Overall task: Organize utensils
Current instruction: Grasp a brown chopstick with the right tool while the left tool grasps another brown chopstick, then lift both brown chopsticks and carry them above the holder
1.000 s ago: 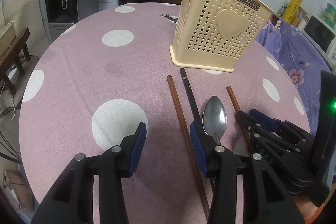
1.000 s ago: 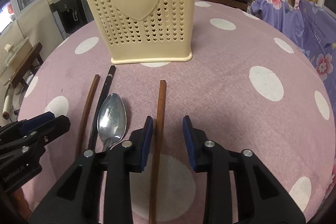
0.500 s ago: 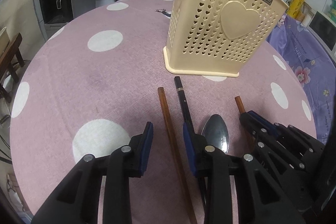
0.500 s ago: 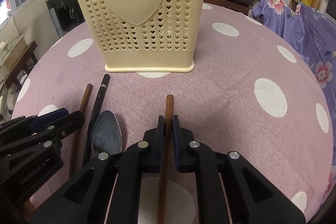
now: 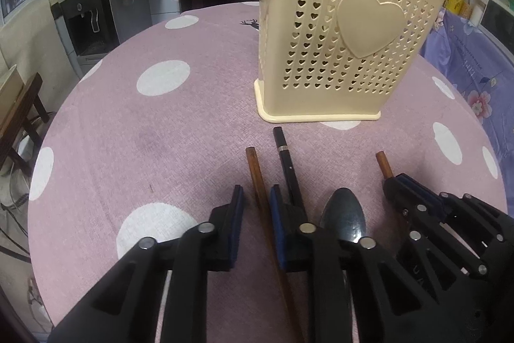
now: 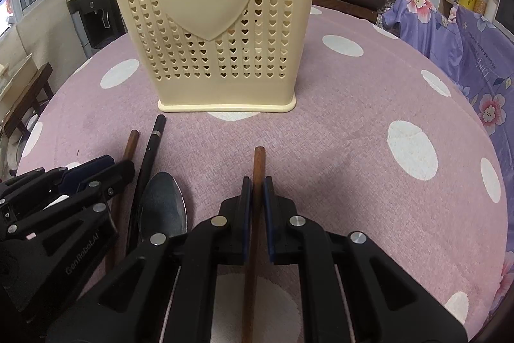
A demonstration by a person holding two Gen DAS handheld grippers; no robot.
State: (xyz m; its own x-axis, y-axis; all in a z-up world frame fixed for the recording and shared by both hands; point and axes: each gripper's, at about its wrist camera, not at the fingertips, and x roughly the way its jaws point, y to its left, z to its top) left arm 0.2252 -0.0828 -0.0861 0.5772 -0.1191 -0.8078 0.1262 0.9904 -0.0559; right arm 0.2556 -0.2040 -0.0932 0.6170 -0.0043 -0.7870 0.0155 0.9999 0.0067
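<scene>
Right gripper (image 6: 256, 182) clamped on a brown chopstick (image 6: 259, 156) — left gripper (image 5: 256, 196) part-open around another.

Left jaws straddle a second brown chopstick (image 5: 253, 164) with a gap either side, not gripping. Black chopstick (image 5: 284, 150) and spoon (image 5: 343, 214) lie just right of it, lower centre of the left view. Cream utensil basket (image 6: 218, 21) stands upper centre on the pink polka-dot tablecloth (image 6: 369, 134) — chopstick tips point toward it.

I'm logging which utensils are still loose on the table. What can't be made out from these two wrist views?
- Spoon handle: hidden under the left gripper in the left view.
- Black chopstick lower end: covered by the left gripper's body in the right view.
- Holder contents: the top rim is cut off by the right view's edge.
</scene>
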